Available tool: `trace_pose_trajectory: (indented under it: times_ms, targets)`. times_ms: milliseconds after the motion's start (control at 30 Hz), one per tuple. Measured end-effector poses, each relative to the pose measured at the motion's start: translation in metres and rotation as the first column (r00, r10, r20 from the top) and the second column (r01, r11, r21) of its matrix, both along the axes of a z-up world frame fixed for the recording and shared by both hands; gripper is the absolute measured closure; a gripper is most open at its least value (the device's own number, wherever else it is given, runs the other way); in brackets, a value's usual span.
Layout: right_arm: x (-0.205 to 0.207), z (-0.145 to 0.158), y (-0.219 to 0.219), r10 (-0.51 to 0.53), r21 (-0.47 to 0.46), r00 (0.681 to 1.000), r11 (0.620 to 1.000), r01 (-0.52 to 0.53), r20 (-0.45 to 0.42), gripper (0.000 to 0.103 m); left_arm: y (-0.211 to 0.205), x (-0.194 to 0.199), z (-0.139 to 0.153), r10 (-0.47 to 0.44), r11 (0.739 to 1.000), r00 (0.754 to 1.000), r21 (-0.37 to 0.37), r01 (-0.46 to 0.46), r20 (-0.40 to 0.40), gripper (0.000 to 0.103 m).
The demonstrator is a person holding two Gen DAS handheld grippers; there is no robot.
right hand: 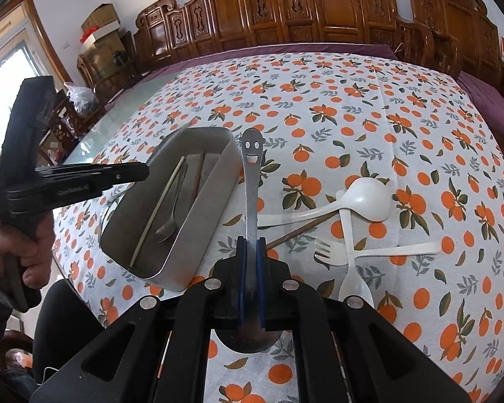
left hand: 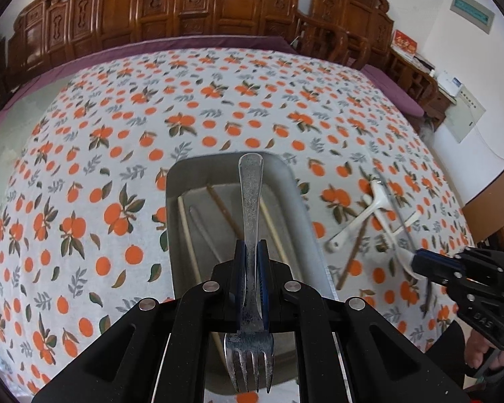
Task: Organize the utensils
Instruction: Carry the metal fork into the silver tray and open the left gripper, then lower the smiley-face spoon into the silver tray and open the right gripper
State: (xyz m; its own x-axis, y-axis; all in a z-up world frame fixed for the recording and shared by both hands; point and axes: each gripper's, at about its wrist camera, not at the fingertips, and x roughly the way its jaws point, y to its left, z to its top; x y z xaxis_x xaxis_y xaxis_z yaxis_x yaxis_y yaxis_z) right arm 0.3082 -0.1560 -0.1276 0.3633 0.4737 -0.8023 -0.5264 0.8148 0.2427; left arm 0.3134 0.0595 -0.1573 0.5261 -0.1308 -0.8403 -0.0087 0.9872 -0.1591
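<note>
The left gripper (left hand: 251, 255) is clamped on a metal fork (left hand: 250, 201), held lengthwise over the metal tray (left hand: 305, 208), apparently so it can be dropped in alongside the chopsticks (right hand: 158, 211) and small spoon (right hand: 171, 208) already inside. The right gripper (right hand: 251, 252) is closed on a smiley-handled spoon (right hand: 251, 168). White plastic utensils (right hand: 363, 198) are left crossed on the surface (right hand: 369, 110) beside the tray.

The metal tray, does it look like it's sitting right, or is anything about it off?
In the right wrist view the metal tray looks tipped, its far end raised off the tablecloth, so its contents could slide. White plastic utensils and a brown chopstick lie crossed in a loose pile beside it.
</note>
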Motion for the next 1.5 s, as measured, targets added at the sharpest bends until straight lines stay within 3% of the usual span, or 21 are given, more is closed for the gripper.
trace_pose_trajectory:
  times_ms: [300,800,1233,1500]
  targets:
    - [0.005,-0.006,-0.009,-0.013,-0.006,1.000,1.000,0.013,-0.011,0.096,-0.003,0.017,-0.031,0.003,1.000,0.998,0.027,-0.001,-0.063,0.097]
    - [0.002,-0.009,-0.010,-0.012,-0.012,1.000,1.000,0.011,-0.018,0.096,-0.007,0.025,-0.052,0.005,0.999,0.992,0.052,0.002,-0.125,0.096]
    - [-0.009,0.010,0.022,0.033,-0.024,0.999,0.999,-0.033,0.016,0.096,0.015,-0.007,-0.008,0.015,1.000,1.000,0.000,-0.015,-0.024,0.096]
    - [-0.013,0.022,0.059,0.081,-0.021,0.996,0.997,-0.080,0.036,0.096,0.033,-0.037,0.024,0.012,1.000,0.999,0.015,-0.013,0.050,0.096]
